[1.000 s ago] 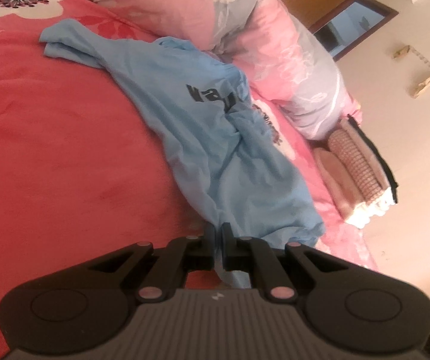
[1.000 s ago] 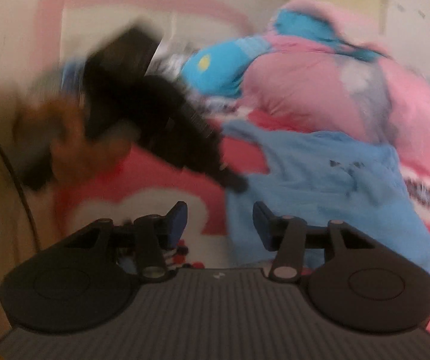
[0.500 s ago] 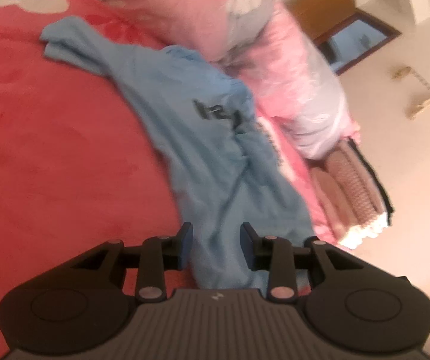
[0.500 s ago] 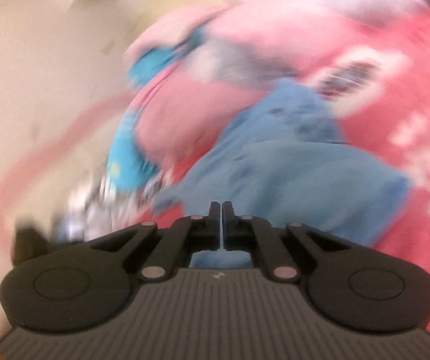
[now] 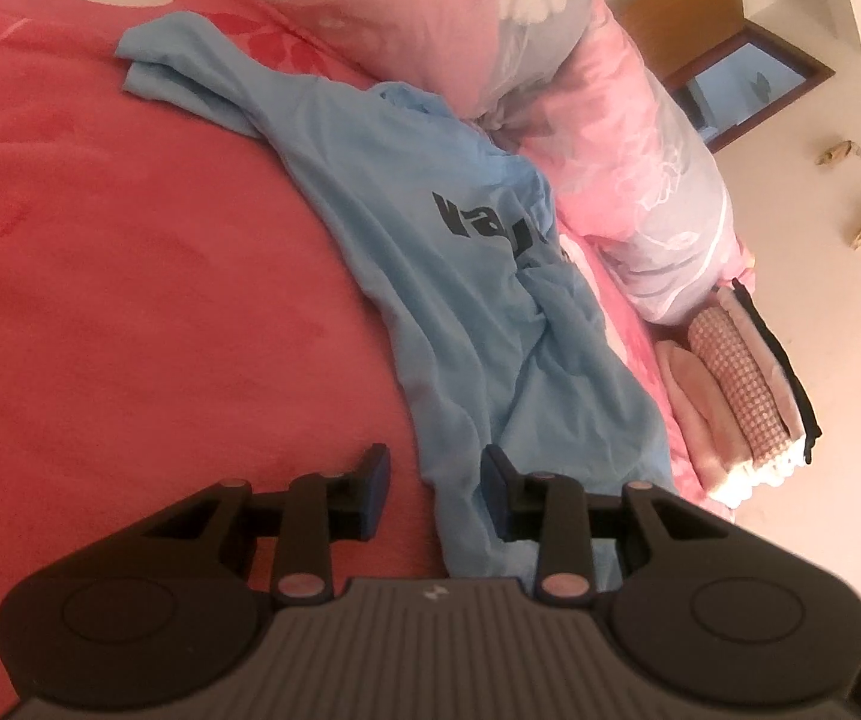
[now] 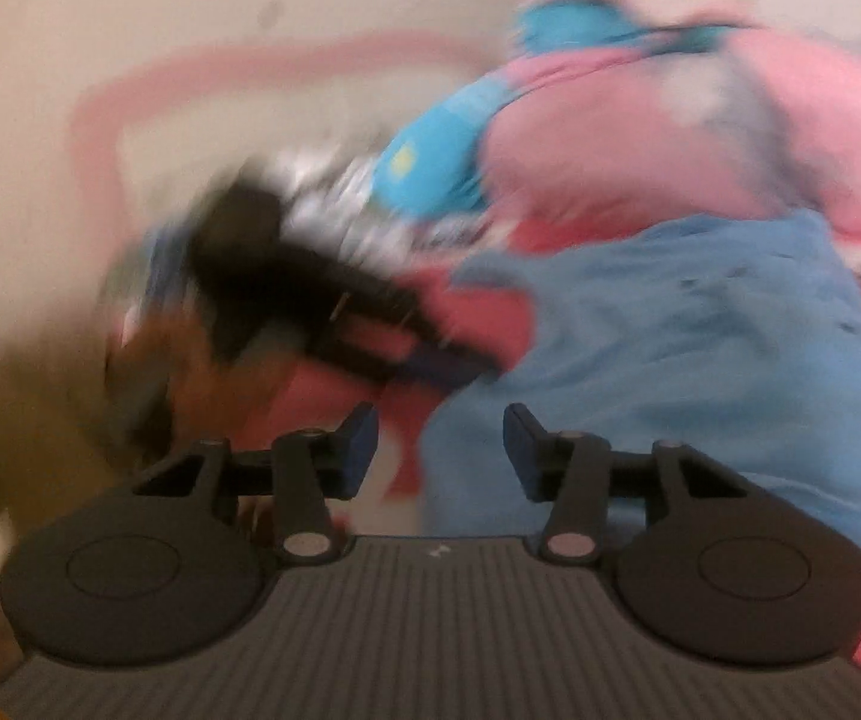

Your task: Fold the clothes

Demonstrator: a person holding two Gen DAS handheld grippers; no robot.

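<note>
In your left wrist view, 1 red fleecy bedspread (image 5: 130, 276) fills the left side, w/ a white flower print at its far left corner. Your left gripper (image 5: 433, 489) is spread wide, nothing between the blue pads; the near hem of 1 light blue t-shirt (image 5: 430, 276) lies just under and btwn them, not pinched. The shirt is thin, soft, rumpled, running diagonally from the spread's far edge to its near right edge, black lettering mid-chest, 1 sleeve bunched at the far end. Right of it: 1 puffy pink floral duvet (image 5: 598, 120), then 1 stack of folded clothes (image 5: 742, 396), pink and checked, at the bed's right edge.

Right wrist view is badly blurred. Your right gripper (image 6: 439, 450) is also spread apart, empty, w/ the blue shirt (image 6: 670, 360) just ahead on the right.
</note>
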